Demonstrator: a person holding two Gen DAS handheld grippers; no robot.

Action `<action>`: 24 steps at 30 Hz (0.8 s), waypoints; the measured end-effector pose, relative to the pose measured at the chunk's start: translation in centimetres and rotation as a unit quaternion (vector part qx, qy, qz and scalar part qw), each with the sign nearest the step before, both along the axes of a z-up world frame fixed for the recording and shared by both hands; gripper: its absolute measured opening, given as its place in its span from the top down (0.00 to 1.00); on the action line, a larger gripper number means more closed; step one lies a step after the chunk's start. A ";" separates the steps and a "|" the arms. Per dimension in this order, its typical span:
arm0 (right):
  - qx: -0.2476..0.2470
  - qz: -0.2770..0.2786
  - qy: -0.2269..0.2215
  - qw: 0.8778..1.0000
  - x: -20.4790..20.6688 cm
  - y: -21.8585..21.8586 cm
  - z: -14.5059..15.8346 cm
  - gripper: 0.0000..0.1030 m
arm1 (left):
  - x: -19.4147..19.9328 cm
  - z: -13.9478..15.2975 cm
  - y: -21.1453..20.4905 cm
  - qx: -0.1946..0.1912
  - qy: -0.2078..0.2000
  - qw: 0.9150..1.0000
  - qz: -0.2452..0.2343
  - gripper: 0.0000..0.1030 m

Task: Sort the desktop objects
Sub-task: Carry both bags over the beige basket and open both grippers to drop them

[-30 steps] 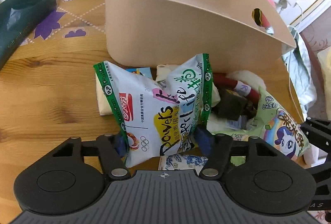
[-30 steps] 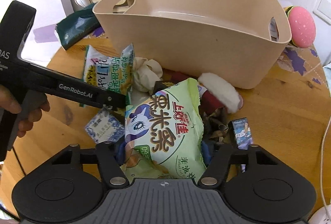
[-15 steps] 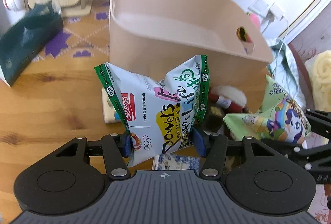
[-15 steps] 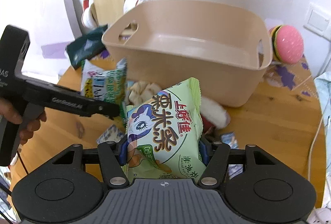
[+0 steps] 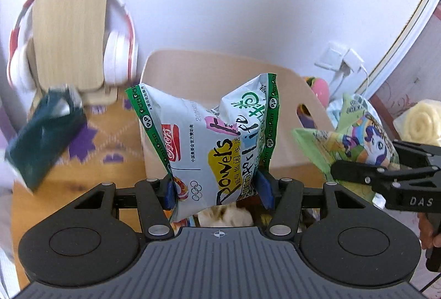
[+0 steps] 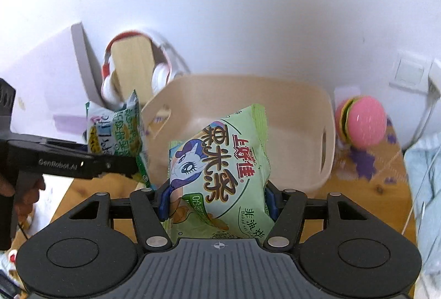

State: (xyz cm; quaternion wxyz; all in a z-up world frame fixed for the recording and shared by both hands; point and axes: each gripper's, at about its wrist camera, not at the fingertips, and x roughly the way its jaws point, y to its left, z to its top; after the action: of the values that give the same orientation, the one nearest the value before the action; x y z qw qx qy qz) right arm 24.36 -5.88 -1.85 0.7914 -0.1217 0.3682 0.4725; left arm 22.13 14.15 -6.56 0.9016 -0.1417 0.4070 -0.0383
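My left gripper (image 5: 217, 190) is shut on a white snack bag with green edges (image 5: 209, 144) and holds it up in front of the beige plastic bin (image 5: 176, 67). My right gripper (image 6: 216, 201) is shut on a light green snack bag with a cartoon pony (image 6: 220, 169), raised before the same bin (image 6: 297, 117). The right gripper and its green bag also show in the left wrist view (image 5: 358, 141). The left gripper with the white bag shows in the right wrist view (image 6: 115, 130).
Red and white headphones (image 5: 118, 56) hang on a wooden stand (image 5: 69, 37) behind the bin. A dark green packet (image 5: 44, 133) lies at the left. A pink burger toy (image 6: 363, 125) sits right of the bin. The wooden table (image 6: 366, 188) has a cable at its right.
Both grippers have lifted their snack bags off the table pile to about the height of the bin's rim. The cameras now look more level, toward the wall.
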 end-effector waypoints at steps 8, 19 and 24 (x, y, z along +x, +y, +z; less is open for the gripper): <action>0.018 -0.011 -0.015 1.000 4.1 3.4 0.9 0.43 | 4.3 0.3 0.9 0.026 0.001 0.999 0.024 0.45; -0.041 -0.026 0.001 0.999 8.3 7.4 -2.3 0.43 | 9.1 -3.2 0.9 0.071 0.058 0.996 0.018 0.45; -0.084 -0.013 0.001 0.996 8.8 8.8 -4.1 0.42 | 10.0 -4.4 0.0 0.096 0.079 0.992 -0.007 0.45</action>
State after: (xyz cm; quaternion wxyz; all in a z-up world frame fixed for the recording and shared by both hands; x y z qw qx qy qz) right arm 33.15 2.91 -5.99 0.7844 -0.1824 0.4089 0.4293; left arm 32.11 14.10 -10.92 0.8756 -0.0541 0.4799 0.0057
